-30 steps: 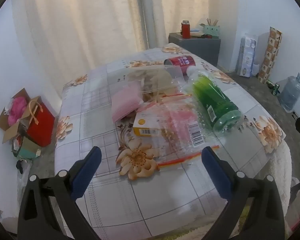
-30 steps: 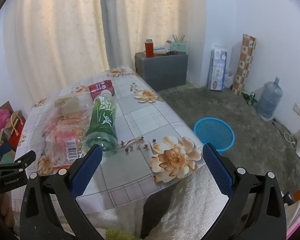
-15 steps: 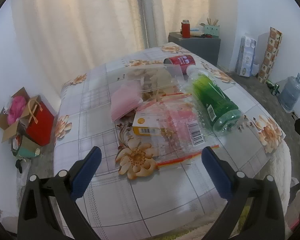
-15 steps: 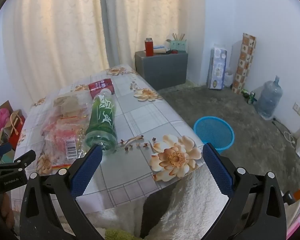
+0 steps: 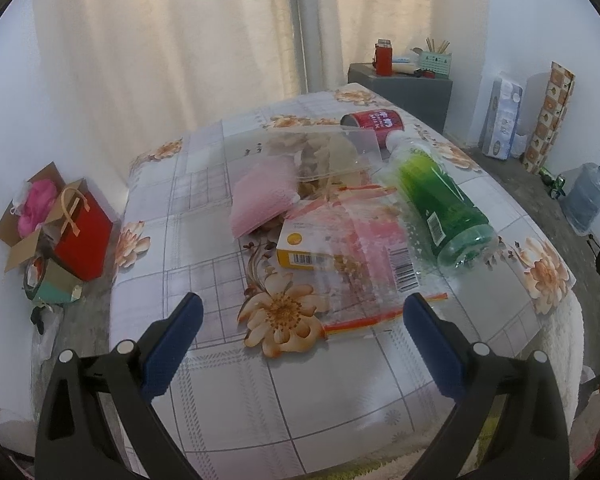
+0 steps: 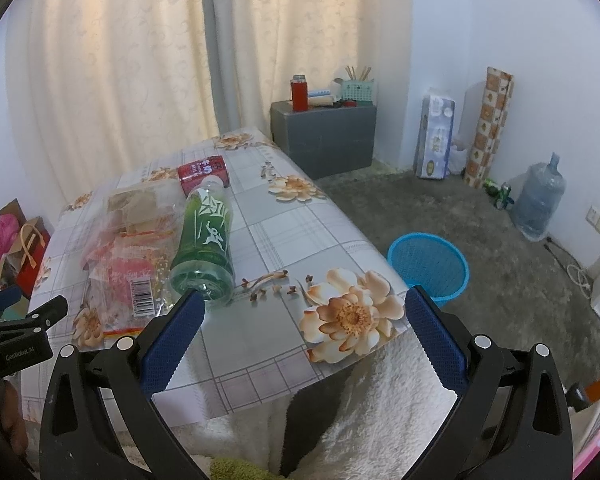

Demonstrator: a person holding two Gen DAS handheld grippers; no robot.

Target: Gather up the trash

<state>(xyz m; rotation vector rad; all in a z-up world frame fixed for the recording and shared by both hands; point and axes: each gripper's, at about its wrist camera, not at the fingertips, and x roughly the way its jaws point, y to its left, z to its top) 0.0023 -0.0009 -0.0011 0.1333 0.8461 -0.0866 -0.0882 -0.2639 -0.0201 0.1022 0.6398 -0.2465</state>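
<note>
While I am easing both tools in, the pile is sitting slightly lower and nearer in each frame than a second ago; otherwise nothing is changing, so collecting is not yet starting. My left tool (image 5: 298,330) is hanging spread wide and empty over the floral table (image 5: 228,408). My right tool (image 6: 303,330) is gaping too, its left pad just before the green plastic bottle (image 6: 206,246) lying at centre left. The blue mesh basket (image 6: 428,266) is waiting on the floor, centre right.
</note>
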